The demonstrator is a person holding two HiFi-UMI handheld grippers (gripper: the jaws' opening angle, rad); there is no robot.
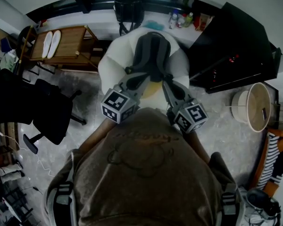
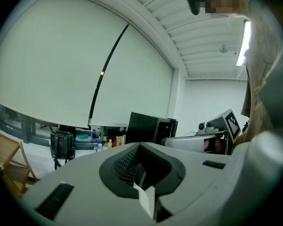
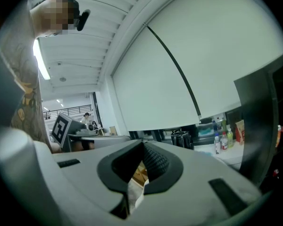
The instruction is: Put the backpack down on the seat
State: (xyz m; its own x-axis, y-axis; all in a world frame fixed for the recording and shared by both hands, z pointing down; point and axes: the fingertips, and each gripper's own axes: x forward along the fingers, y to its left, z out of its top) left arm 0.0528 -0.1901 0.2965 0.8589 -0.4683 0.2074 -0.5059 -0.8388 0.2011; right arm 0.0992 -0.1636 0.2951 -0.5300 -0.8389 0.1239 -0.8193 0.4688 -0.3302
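In the head view a grey backpack (image 1: 151, 51) lies on a round white seat (image 1: 111, 62), its straps trailing toward me. My left gripper (image 1: 141, 76) reaches to the backpack's near end and is shut. My right gripper (image 1: 166, 83) is just right of it, close to the same end, and is also shut. In the left gripper view the left gripper (image 2: 140, 147) has its jaws together with nothing between them, aimed at a white blind. The right gripper view shows the right gripper (image 3: 142, 146) the same way. Neither gripper view shows the backpack.
A black office chair (image 1: 42, 107) stands to the left, with a wooden table (image 1: 73, 48) carrying white slippers behind it. A black bag (image 1: 128, 8) and several bottles (image 1: 179, 19) stand on the back counter. A black computer case (image 1: 236, 46) and a round stool (image 1: 257, 107) are at the right.
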